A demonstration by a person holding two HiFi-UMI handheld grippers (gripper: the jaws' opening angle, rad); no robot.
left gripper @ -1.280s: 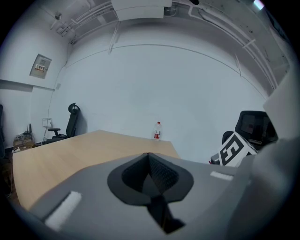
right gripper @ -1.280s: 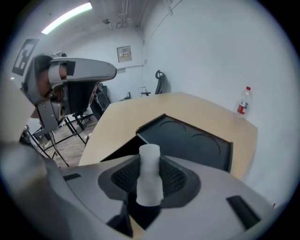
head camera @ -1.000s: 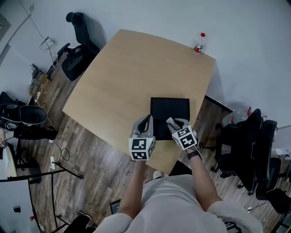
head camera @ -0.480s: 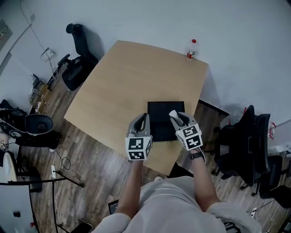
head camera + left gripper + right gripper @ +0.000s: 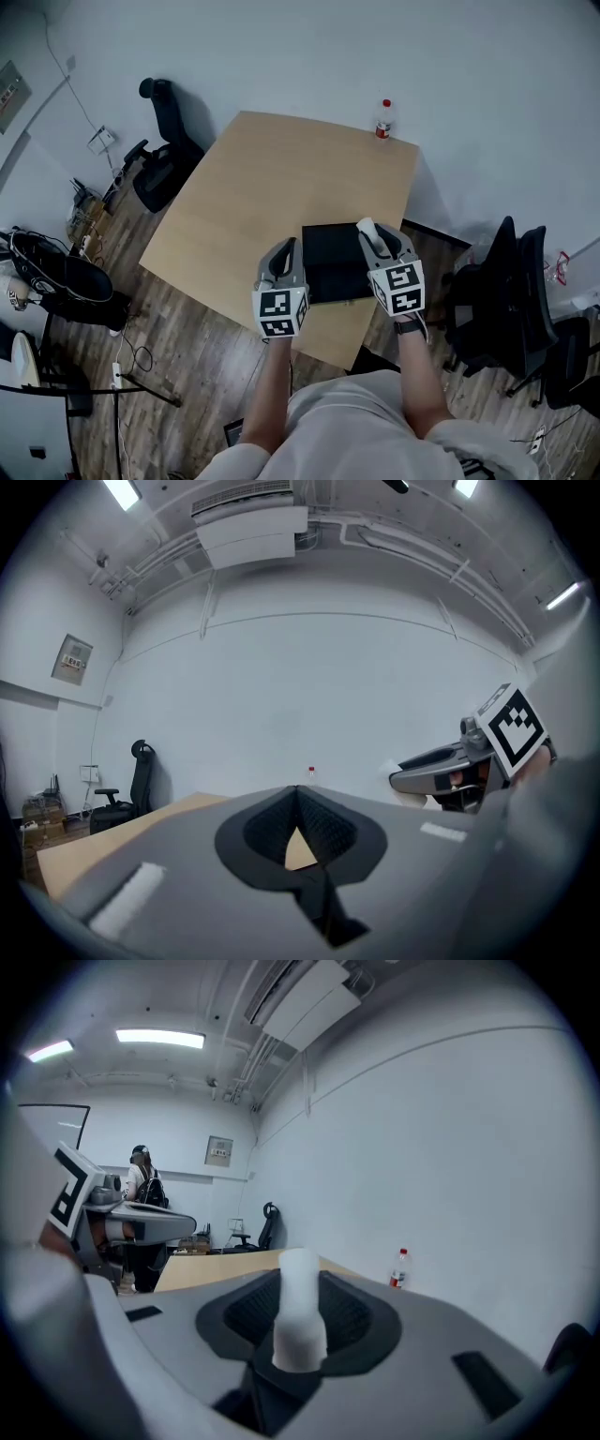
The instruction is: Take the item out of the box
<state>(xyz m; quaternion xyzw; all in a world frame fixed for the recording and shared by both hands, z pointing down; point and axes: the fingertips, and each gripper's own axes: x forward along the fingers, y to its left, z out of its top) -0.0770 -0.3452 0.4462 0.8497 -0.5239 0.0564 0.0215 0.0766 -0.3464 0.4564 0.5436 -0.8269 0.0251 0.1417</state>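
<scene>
A flat black box (image 5: 330, 264) lies on the wooden table (image 5: 272, 183) near its front edge. My right gripper (image 5: 371, 236) hovers over the box's right side, shut on a small white cylindrical item (image 5: 366, 228). In the right gripper view the white item (image 5: 300, 1316) stands upright between the dark pads, sticking out past the tips. My left gripper (image 5: 286, 251) hangs at the box's left edge with nothing in it. In the left gripper view its jaws (image 5: 298, 794) meet at the tips. What is inside the box is not visible.
A water bottle with a red cap (image 5: 382, 119) stands at the table's far corner. A black office chair (image 5: 161, 150) sits at the left, more black chairs (image 5: 506, 300) at the right. Bags and cables lie on the floor at far left (image 5: 56, 277).
Both grippers have risen and drawn a little apart; the right one carries the white item toward the box's far right side. The head camera has shifted, so the table sits lower in the view.
</scene>
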